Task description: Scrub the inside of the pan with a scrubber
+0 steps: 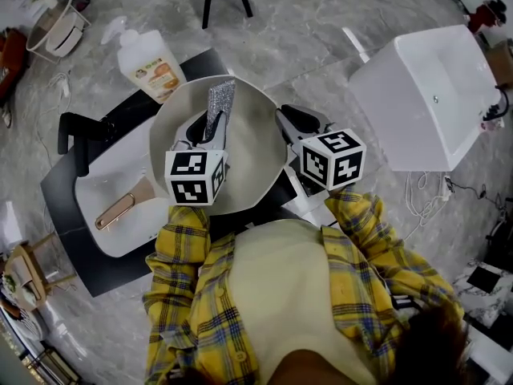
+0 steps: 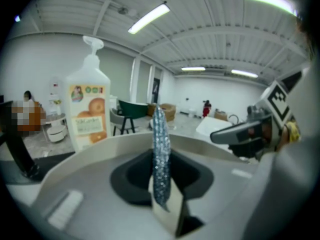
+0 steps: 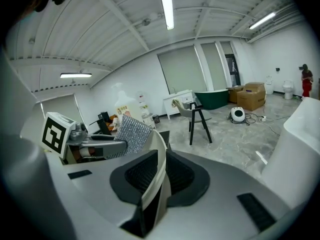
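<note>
In the head view a cream pan (image 1: 255, 155) is held up over the sink. My left gripper (image 1: 210, 132) sits inside the pan, shut on a silver glittery scrubber (image 1: 219, 104) that stands upright against the pan's inner surface. The left gripper view shows the scrubber (image 2: 160, 154) edge-on, pinched between the dark pads (image 2: 134, 176) of that gripper (image 2: 161, 184). My right gripper (image 1: 284, 122) is shut on the pan's right rim. In its own view the rim (image 3: 156, 176) runs between the jaws of the right gripper (image 3: 159, 179), with the scrubber (image 3: 128, 134) and left gripper (image 3: 92, 143) beyond.
A white sink basin (image 1: 112, 187) in a black counter lies under the pan, with a black tap (image 1: 76, 131) and a copper-handled tool (image 1: 119, 208) in it. A soap pump bottle (image 1: 147, 61) stands behind. A white tub (image 1: 433, 95) sits on the floor at right.
</note>
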Demonstrator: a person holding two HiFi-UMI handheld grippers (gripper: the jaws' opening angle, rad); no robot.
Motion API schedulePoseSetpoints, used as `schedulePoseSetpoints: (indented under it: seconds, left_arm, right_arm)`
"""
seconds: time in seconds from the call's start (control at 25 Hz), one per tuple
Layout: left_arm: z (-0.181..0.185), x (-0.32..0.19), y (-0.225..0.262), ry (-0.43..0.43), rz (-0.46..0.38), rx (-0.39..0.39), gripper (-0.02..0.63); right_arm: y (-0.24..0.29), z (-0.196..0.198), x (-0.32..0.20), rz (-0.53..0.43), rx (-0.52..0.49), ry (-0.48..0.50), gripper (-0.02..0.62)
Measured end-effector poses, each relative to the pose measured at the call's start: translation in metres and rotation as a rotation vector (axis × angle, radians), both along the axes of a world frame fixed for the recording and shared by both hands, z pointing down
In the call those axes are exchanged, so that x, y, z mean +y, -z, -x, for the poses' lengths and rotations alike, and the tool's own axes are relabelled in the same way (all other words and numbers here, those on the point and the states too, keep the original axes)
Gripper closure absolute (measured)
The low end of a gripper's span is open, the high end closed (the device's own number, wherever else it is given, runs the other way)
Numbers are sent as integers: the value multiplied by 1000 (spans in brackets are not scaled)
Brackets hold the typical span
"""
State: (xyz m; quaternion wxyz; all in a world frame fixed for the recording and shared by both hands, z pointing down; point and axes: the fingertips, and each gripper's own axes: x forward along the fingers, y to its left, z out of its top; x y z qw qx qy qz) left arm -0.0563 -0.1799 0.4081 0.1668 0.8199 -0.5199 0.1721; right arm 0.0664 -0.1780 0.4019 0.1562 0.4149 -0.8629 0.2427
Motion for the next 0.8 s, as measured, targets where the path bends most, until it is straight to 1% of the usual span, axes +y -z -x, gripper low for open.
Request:
schedulePoseSetpoints:
  seconds: [0.28, 0.52, 0.8]
  left_arm:
    - [0, -7, -17, 48, 49, 31, 529]
    - [0, -9, -28, 54, 91, 11, 525]
    - [1, -13, -36, 59, 116, -4, 523]
  right_arm:
    - [-5, 4, -2, 20, -8, 34, 578]
    - [-8, 0, -5, 21, 6, 32, 578]
    - [-9, -1, -8, 21, 4, 40, 578]
